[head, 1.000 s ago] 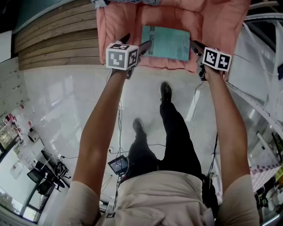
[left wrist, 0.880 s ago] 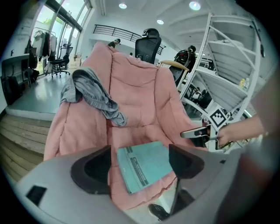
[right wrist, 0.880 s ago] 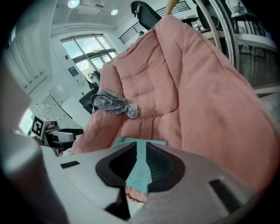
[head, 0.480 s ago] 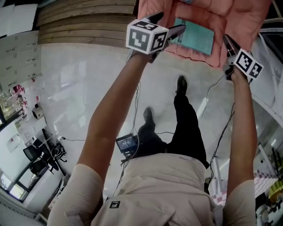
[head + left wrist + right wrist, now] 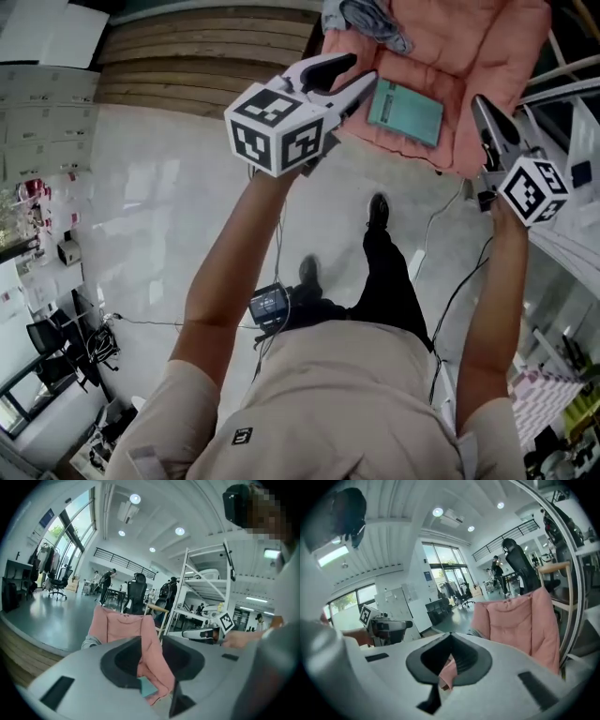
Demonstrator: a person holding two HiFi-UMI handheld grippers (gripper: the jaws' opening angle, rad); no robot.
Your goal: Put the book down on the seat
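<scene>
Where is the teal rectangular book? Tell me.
In the head view's upper right, the teal book lies flat on the pink padded seat, near a crumpled grey cloth.

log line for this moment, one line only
book flat on seat | left tongs just closing, empty | right tongs shut, empty | both clear of book

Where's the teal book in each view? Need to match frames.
Head view: book upper right of centre, lying on the pink seat cushion.
Left gripper view: only its teal corner, low centre, under the cushion's edge.
Right gripper view: not in it; cushion at right.
Shared landmark: the pink seat cushion.
</scene>
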